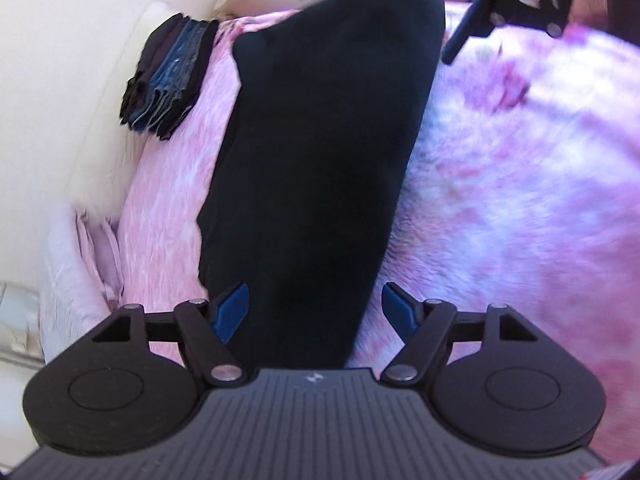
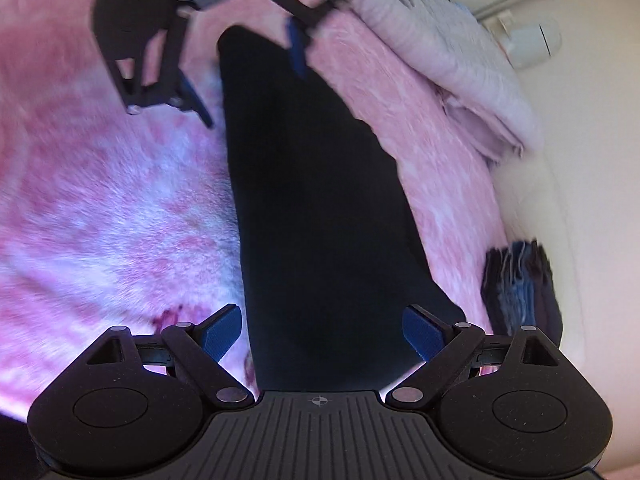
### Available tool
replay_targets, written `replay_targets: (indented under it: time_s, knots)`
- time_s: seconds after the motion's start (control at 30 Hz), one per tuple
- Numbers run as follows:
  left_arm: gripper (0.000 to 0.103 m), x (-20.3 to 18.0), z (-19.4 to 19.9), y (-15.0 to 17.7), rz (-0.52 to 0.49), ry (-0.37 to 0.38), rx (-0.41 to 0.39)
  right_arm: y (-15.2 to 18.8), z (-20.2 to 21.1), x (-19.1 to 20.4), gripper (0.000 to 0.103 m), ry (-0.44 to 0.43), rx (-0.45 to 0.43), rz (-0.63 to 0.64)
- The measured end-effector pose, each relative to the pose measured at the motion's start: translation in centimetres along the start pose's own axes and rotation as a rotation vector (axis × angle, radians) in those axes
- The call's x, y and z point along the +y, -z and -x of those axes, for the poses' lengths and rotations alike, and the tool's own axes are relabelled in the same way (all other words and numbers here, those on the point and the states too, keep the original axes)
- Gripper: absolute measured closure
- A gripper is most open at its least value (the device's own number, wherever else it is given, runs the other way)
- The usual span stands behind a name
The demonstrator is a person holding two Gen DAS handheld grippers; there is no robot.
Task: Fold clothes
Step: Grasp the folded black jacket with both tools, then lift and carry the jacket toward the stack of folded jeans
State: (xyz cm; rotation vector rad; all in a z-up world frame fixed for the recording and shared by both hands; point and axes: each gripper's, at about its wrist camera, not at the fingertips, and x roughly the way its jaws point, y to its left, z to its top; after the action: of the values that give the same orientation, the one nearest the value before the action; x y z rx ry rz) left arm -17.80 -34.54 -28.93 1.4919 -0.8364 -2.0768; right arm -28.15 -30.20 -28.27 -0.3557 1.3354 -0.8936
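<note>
A long black folded garment [image 1: 320,140] lies flat on a fluffy pink blanket [image 1: 520,200]. My left gripper [image 1: 316,306] hovers over its near end with both blue pads spread wide, and the cloth runs between them without being pinched. At the far end my right gripper [image 1: 384,4] faces me, also spread. In the right wrist view the same garment [image 2: 312,200] stretches away between the open pads of the right gripper [image 2: 324,330]. The left gripper [image 2: 248,76] stands open at the garment's far end.
A stack of folded dark and denim clothes [image 1: 168,80] [image 2: 520,292] sits at the blanket's edge against a cream padded wall [image 1: 60,80]. A pale pink folded cover [image 2: 460,68] [image 1: 80,248] lies along the same edge. The pink blanket [image 2: 100,200] spreads wide on the other side.
</note>
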Motion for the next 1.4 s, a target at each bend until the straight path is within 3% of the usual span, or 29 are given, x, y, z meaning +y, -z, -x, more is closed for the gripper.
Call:
replay_targets:
  time_s: [0.27, 0.3, 0.43, 0.6, 0.67, 0.7, 0.77, 0.9, 1.13, 1.4]
  knots:
    - [0.028, 0.2, -3.9, 1.2, -0.097, -0.027, -0.046, 2.3, -5.7, 2.1, 0.013, 0.052, -0.029, 0.121]
    - [0.028, 0.4, -3.9, 1.4, -0.099, -0.026, -0.048, 2.7, -6.0, 1.9, 0.027, 0.072, -0.025, 0.13]
    - [0.035, 0.2, -3.8, 1.8, -0.131, -0.026, -0.045, 4.6, -6.5, 1.1, 0.028, 0.078, -0.026, 0.159]
    - [0.034, 0.5, -4.9, 1.1, -0.159, -0.001, -0.021, 4.8, -8.2, 1.8, 0.027, 0.108, -0.029, 0.23]
    - [0.04, 1.2, -4.9, 1.1, -0.146, 0.029, -0.01, 4.8, -8.6, 1.1, 0.028, 0.084, -0.024, 0.205]
    - [0.05, 1.5, -4.7, 1.0, -0.143, 0.043, -0.008, 4.8, -8.6, 0.7, 0.033, 0.066, -0.023, 0.188]
    - [0.061, 2.0, -4.0, 1.0, -0.14, 0.058, -0.006, 4.9, -8.1, -0.7, 0.052, 0.021, -0.029, 0.148]
    - [0.072, 4.0, -1.9, 0.2, -0.083, 0.067, 0.004, 4.6, -6.3, -4.6, 0.064, -0.042, -0.051, 0.084]
    - [0.074, 9.7, 4.2, -3.1, 0.025, 0.063, -0.021, 3.7, -0.1, -10.9, 0.066, -0.003, -0.091, 0.133]
    - [0.074, 13.5, 9.6, -7.7, 0.051, 0.022, -0.036, 4.7, 7.1, -15.1, 0.066, 0.035, -0.099, 0.16]
